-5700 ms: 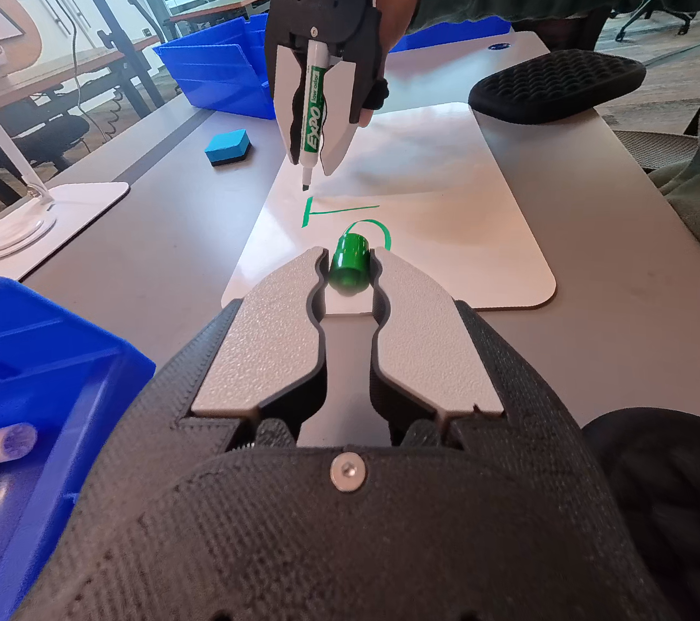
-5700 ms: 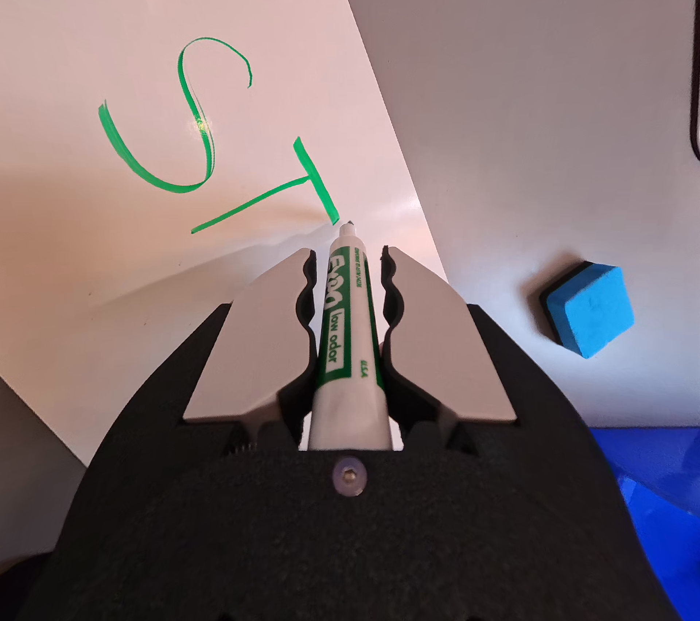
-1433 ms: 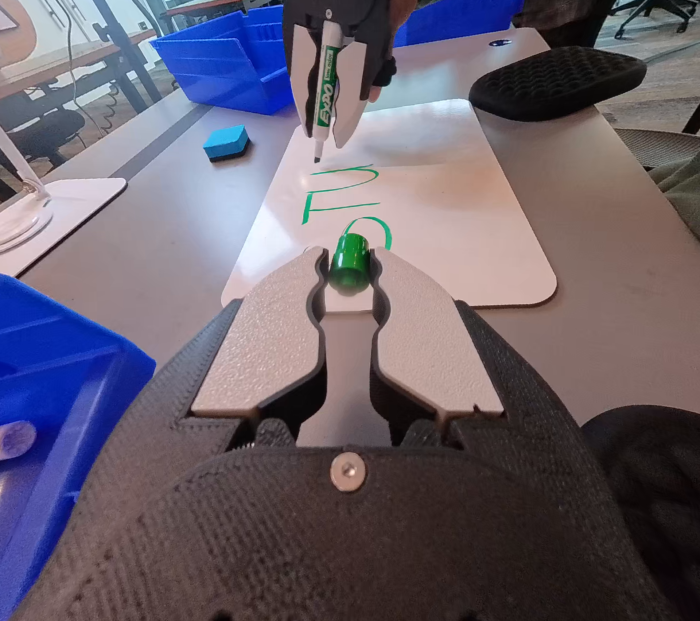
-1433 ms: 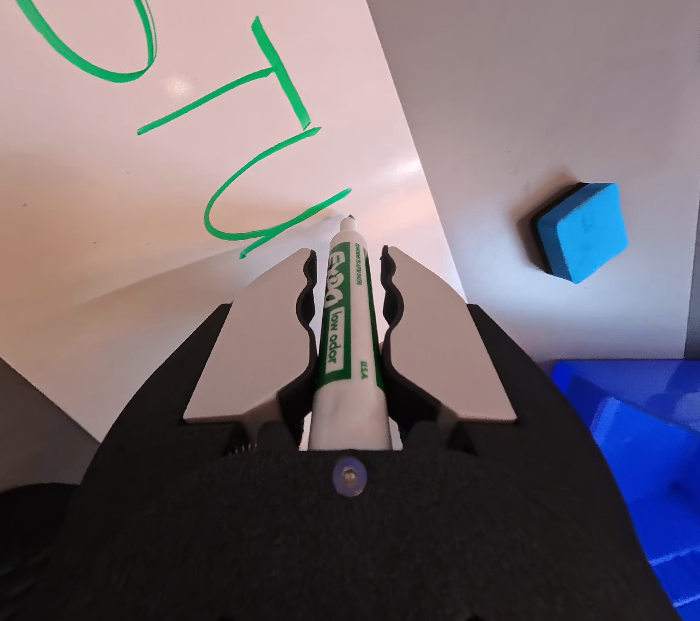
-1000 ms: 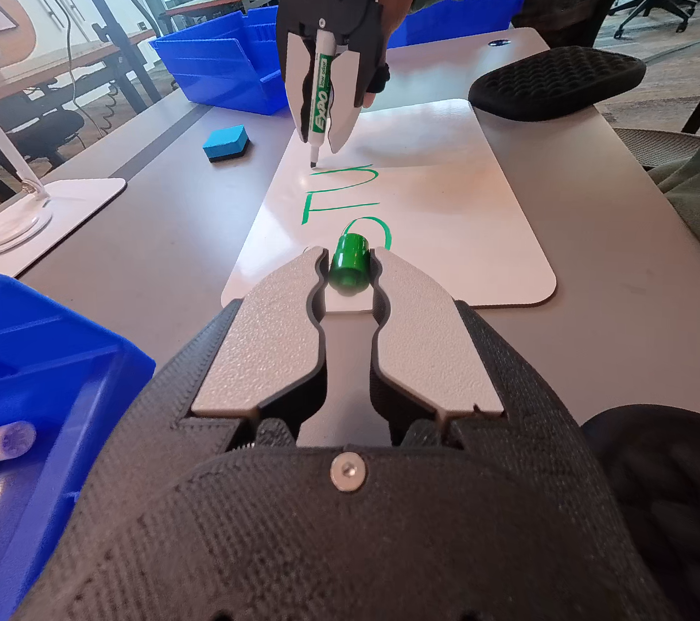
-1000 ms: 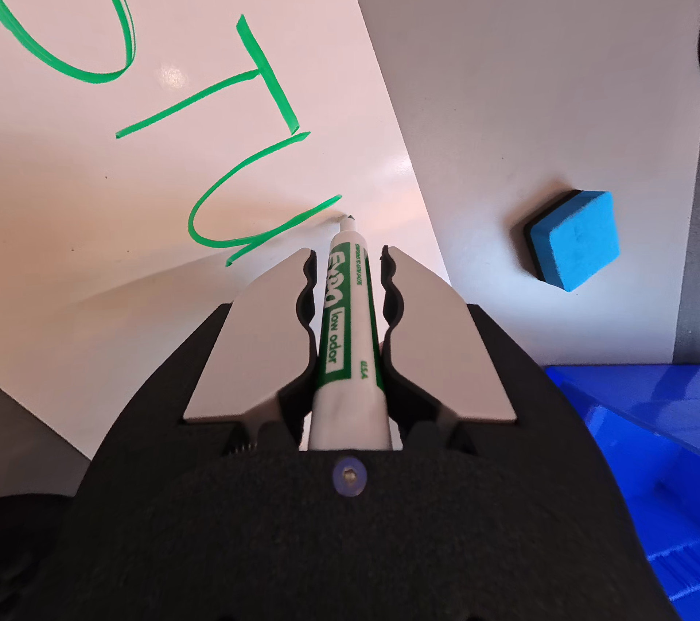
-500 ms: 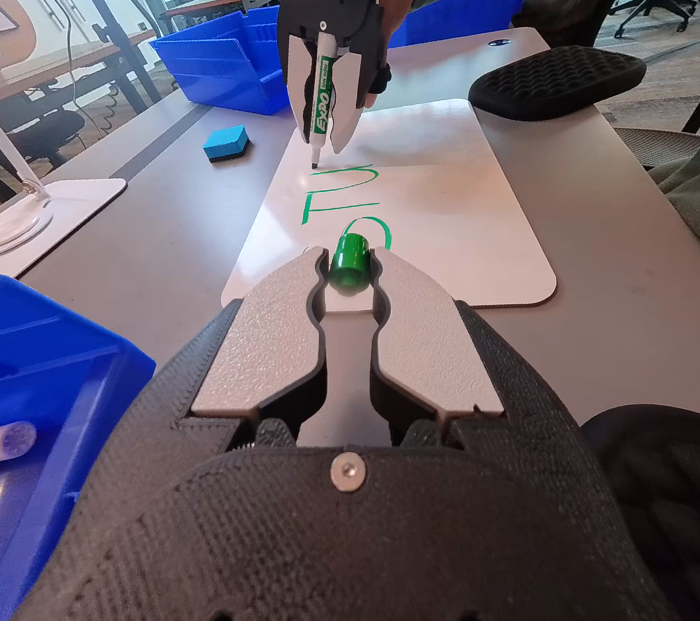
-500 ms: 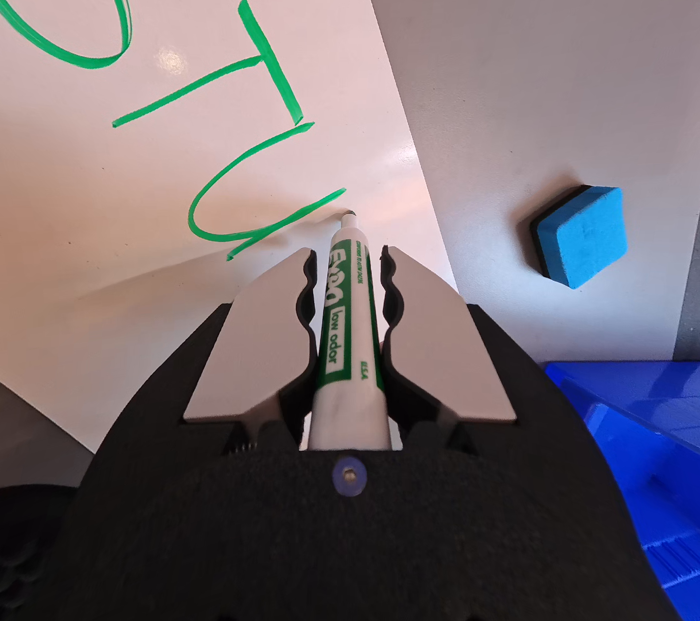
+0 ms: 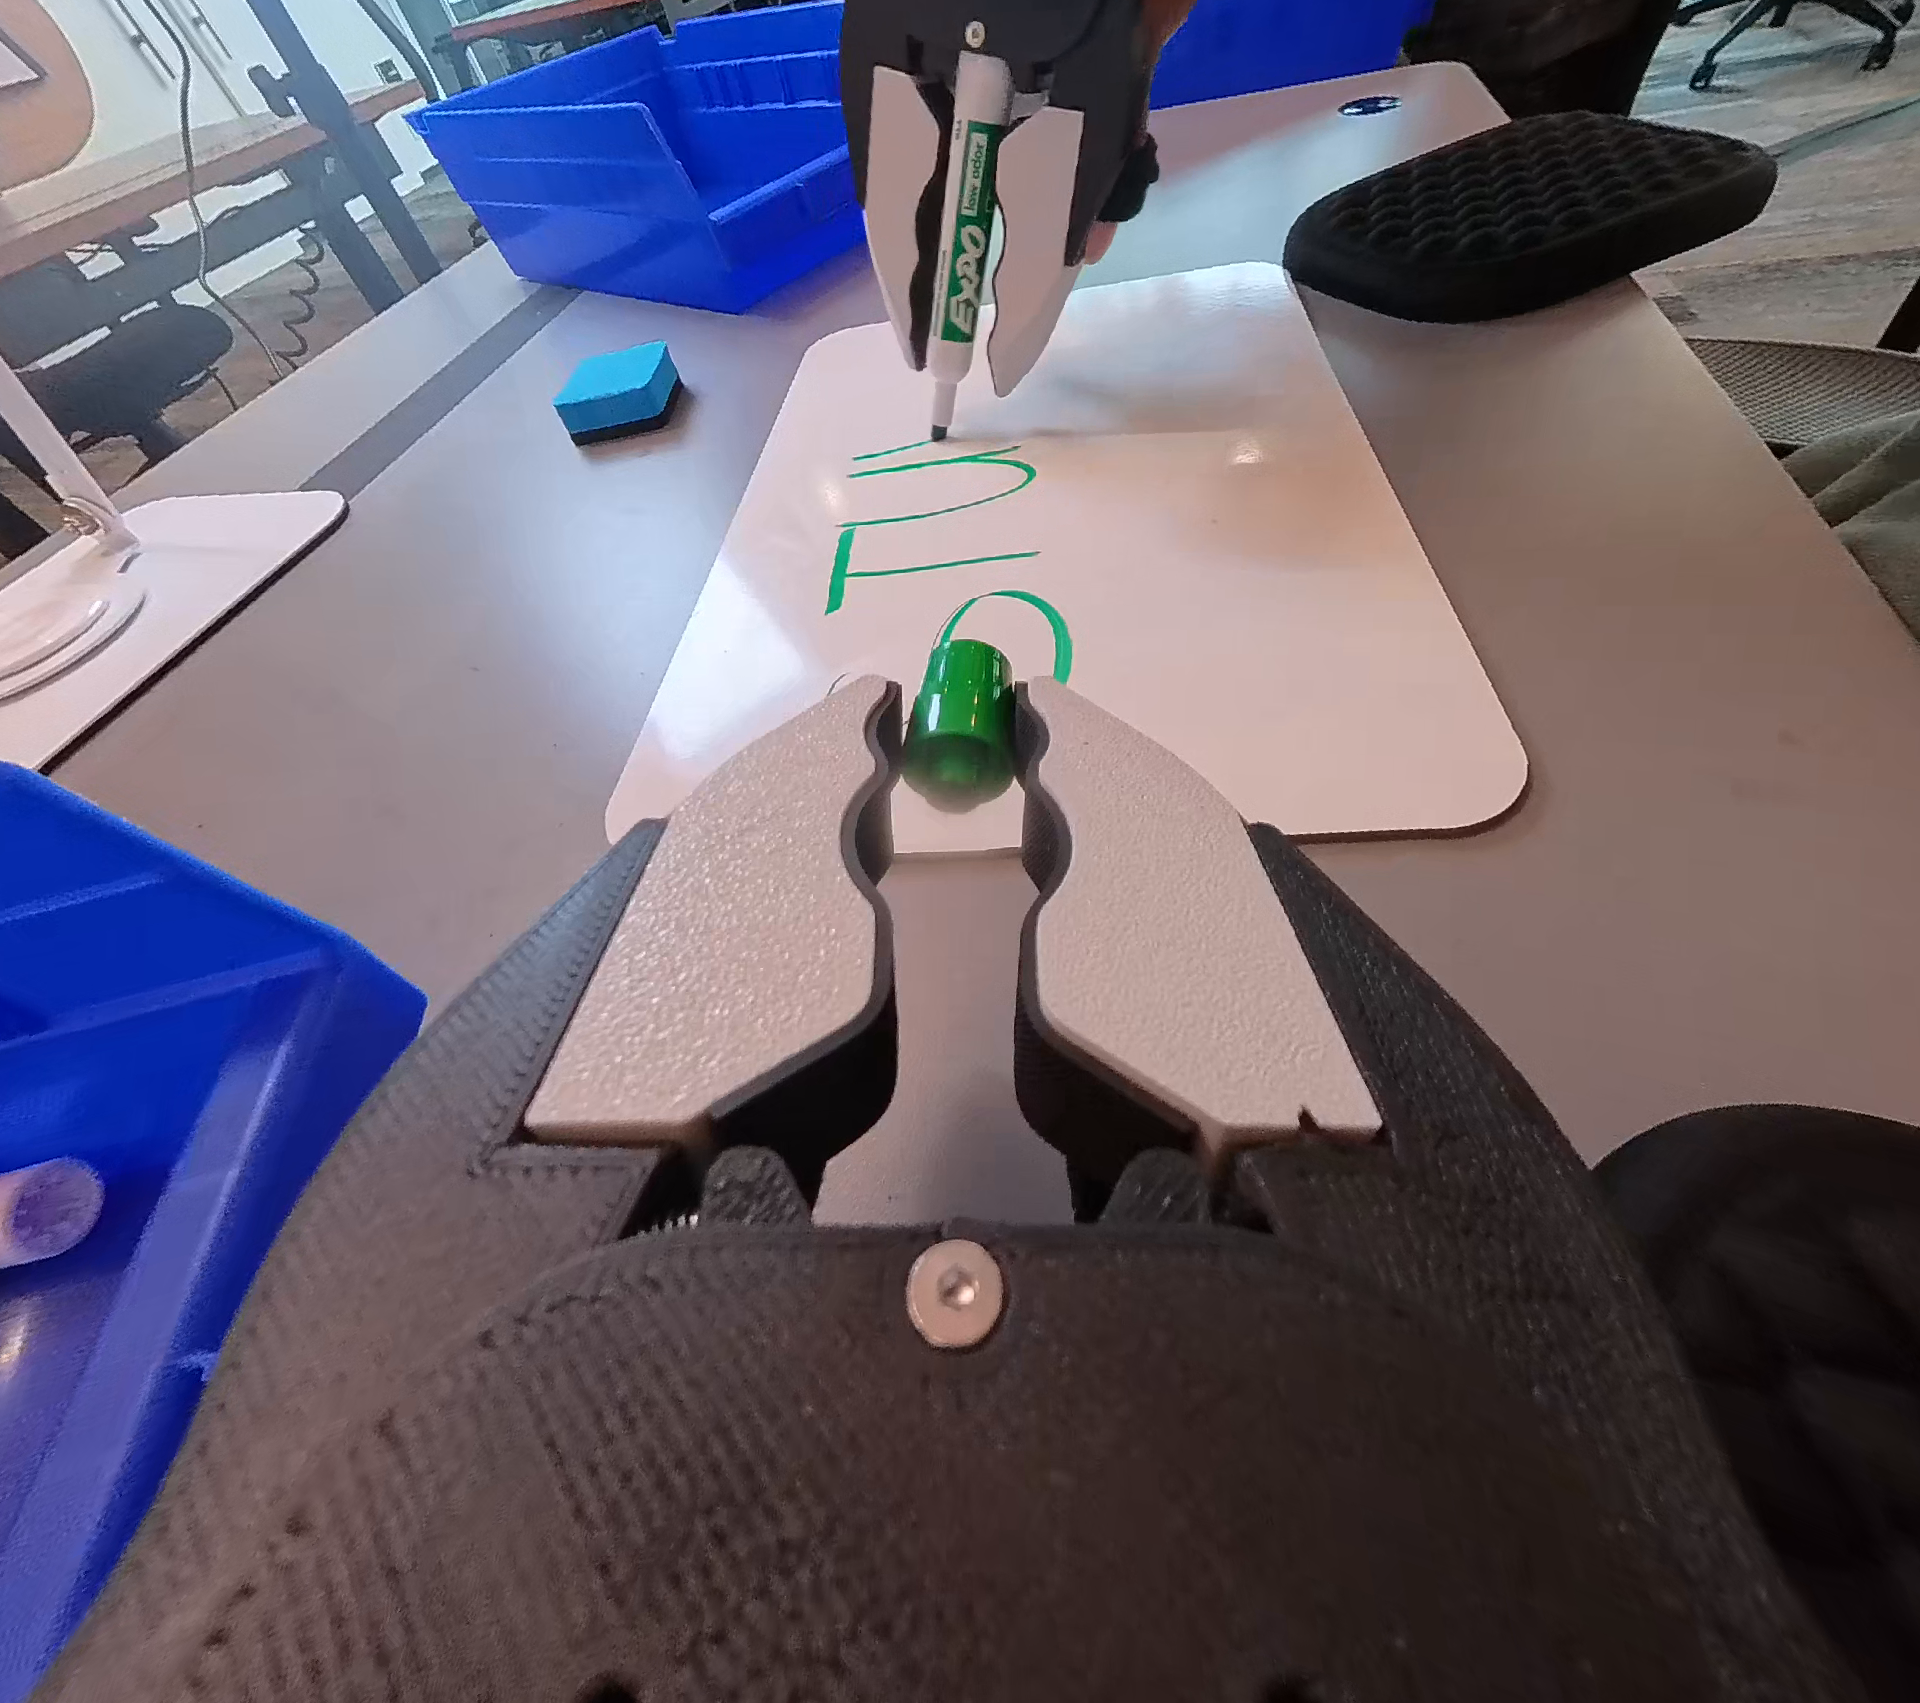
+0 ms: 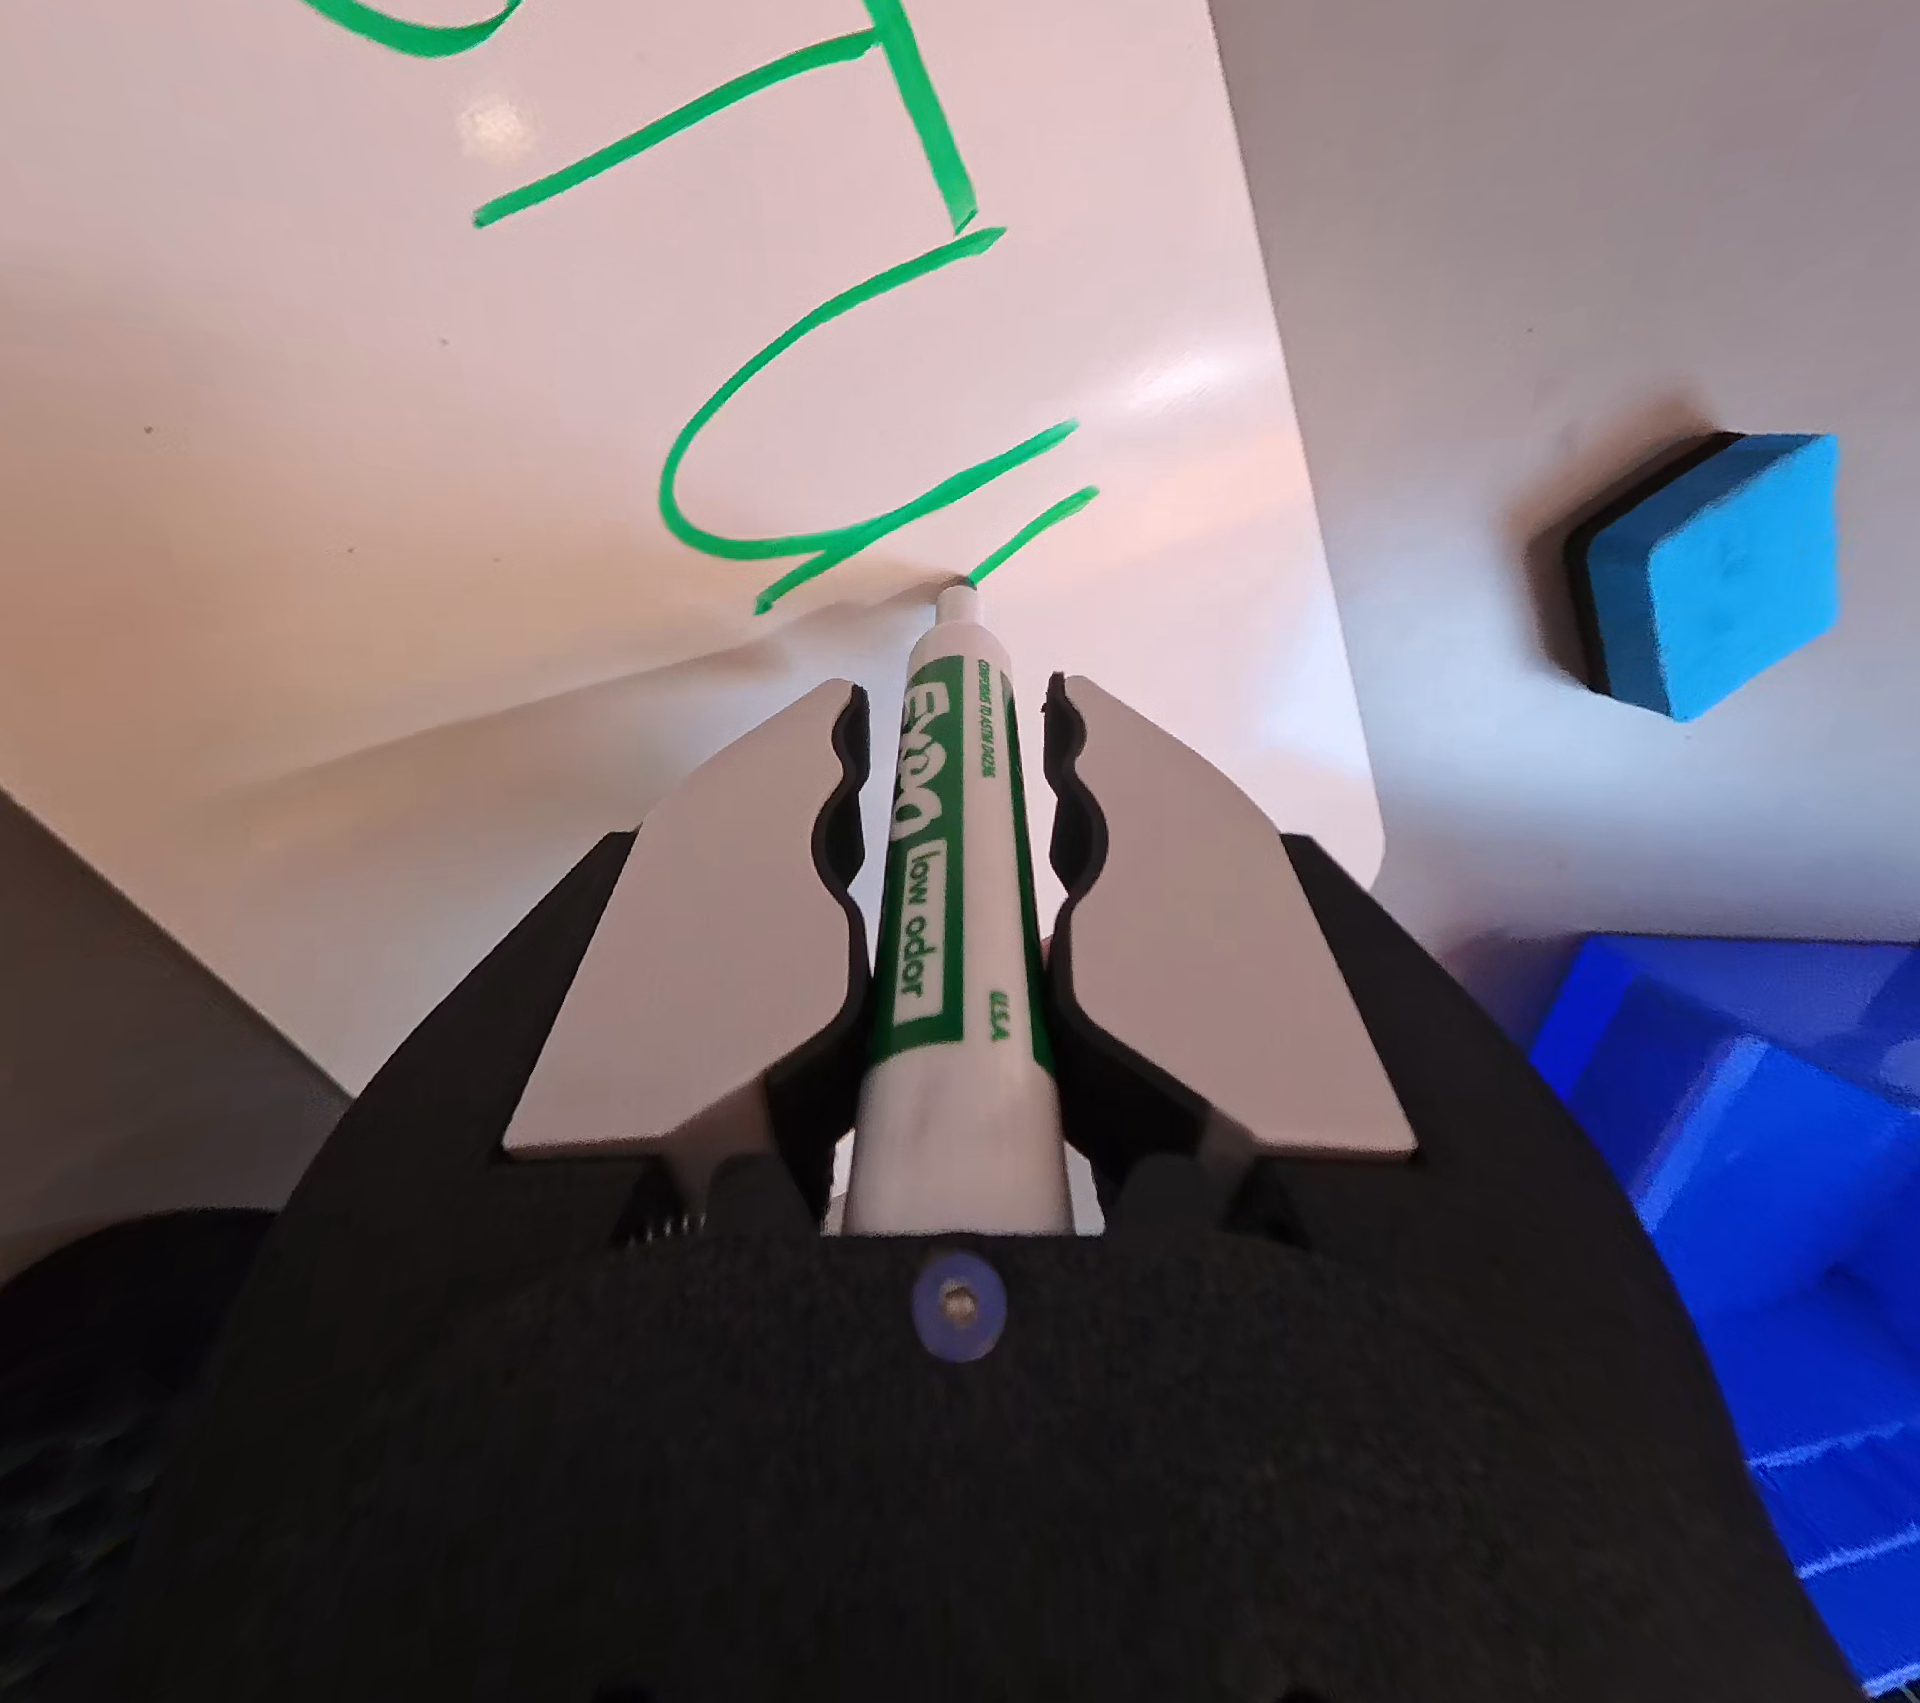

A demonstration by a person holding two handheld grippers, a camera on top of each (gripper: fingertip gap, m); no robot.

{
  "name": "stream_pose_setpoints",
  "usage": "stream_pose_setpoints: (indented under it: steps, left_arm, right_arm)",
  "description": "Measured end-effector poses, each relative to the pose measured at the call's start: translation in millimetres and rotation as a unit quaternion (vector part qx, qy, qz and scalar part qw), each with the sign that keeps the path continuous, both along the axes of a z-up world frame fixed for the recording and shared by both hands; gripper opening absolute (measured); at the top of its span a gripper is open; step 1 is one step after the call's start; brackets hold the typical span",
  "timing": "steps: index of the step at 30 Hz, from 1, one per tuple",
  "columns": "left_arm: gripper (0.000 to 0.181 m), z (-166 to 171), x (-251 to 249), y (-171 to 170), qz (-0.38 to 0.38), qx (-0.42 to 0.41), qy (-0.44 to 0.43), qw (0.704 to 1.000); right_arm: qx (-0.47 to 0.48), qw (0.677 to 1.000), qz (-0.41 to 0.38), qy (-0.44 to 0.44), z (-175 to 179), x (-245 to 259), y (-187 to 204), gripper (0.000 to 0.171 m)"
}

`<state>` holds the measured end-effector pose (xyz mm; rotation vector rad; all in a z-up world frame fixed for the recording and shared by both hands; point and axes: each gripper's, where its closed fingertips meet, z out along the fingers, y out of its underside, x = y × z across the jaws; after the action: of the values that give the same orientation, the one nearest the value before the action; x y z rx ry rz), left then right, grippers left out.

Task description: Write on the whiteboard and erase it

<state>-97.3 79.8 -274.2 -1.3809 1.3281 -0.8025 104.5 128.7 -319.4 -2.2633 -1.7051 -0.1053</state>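
Since half a second ago, a new short green stroke is appearing beside the earlier green marks (image 10: 831,448), and the marker tip is now touching the whiteboard (image 9: 1226,531) at its end. The right gripper (image 10: 956,697) is pinching the green-and-white dry-erase marker (image 10: 951,874) between its jaws. The left gripper (image 9: 958,718) is staying in the same place, its jaws pinching the green marker cap (image 9: 958,718) over the near edge of the board. The tip is working close to the board's edge facing the blue eraser (image 10: 1714,573), which is lying apart on the grey surface (image 9: 416,666). Blue bins (image 9: 644,167) are standing beyond it. The unwritten part of the board is giving free room.
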Motion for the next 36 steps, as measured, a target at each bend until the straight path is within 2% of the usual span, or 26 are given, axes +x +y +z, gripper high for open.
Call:
stream_pose_setpoints:
  steps: [9,14,31,36]
  left_arm:
    - [0.02,-0.3,1.0,-0.3,-0.002,0.001,0.001,1.0]
    - [0.02,-0.3,1.1,0.1,-0.002,0.002,0.001,1.0]
    - [0.02,1.0,-0.3,2.0,-0.001,-0.005,-0.005,1.0]
    - [0.02,1.1,-0.5,2.1,0.0,-0.005,-0.006,1.0]
  right_arm:
    - [-0.014,1.0,-0.003,-0.015,0.6,12.9,-28.4,0.033]
    - [-0.01,1.0,-0.006,-0.014,0.4,13.9,-30.5,0.033]
    - [0.021,1.0,-0.019,-0.012,-0.4,15.3,30.2,0.033]
    - [0.006,0.999,-0.028,0.014,1.4,13.9,31.0,0.033]
